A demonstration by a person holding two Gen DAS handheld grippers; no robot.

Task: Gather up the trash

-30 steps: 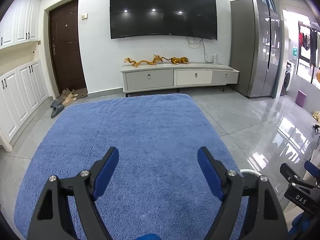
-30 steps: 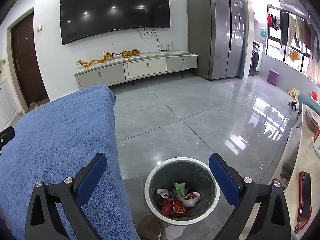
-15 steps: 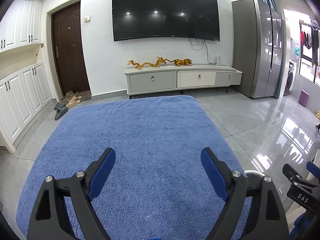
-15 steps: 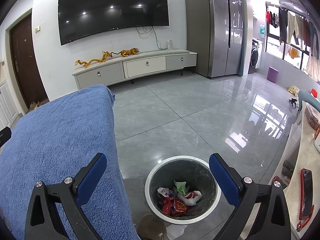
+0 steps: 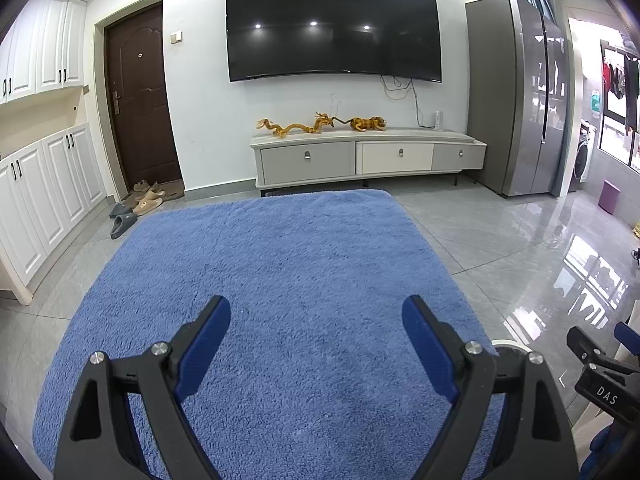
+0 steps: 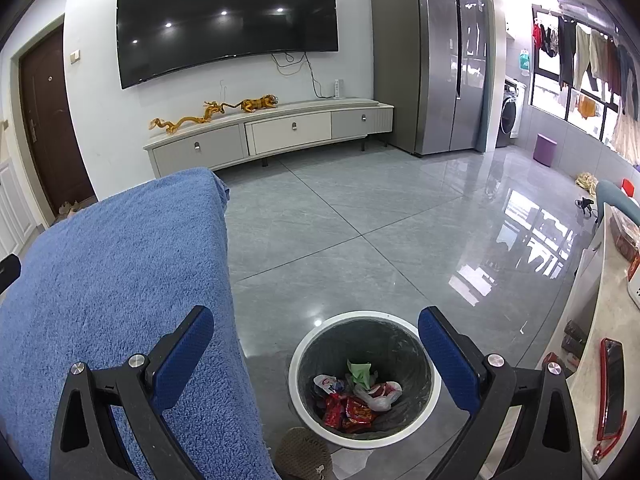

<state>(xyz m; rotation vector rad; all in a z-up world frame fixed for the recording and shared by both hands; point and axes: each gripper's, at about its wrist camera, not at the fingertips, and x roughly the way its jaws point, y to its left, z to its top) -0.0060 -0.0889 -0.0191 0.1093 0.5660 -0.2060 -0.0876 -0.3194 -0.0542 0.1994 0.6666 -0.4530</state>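
Note:
In the right wrist view, a round bin with a white rim [image 6: 298, 364] stands on the grey floor beside the blue-towelled table [image 6: 112, 280]. Inside lies trash: red wrappers [image 6: 348, 410], a white plastic bag [image 6: 380, 394] and a green scrap [image 6: 360, 372]. My right gripper [image 6: 316, 330] is open and empty, held above the bin. My left gripper [image 5: 316, 320] is open and empty above the blue towel [image 5: 280, 264], which shows no trash. The bin's rim [image 5: 510, 346] peeks out at the left view's lower right.
A TV stand [image 5: 360, 156] and a fridge [image 5: 516, 96] stand by the far wall. Slippers [image 5: 136, 208] lie near the door. A counter with a red-cased phone [image 6: 610, 388] is at the right. A brown slipper [image 6: 304, 456] lies by the bin.
Both grippers stay open and empty. The left view has tilted up and back slightly; the right view has barely shifted above the bin.

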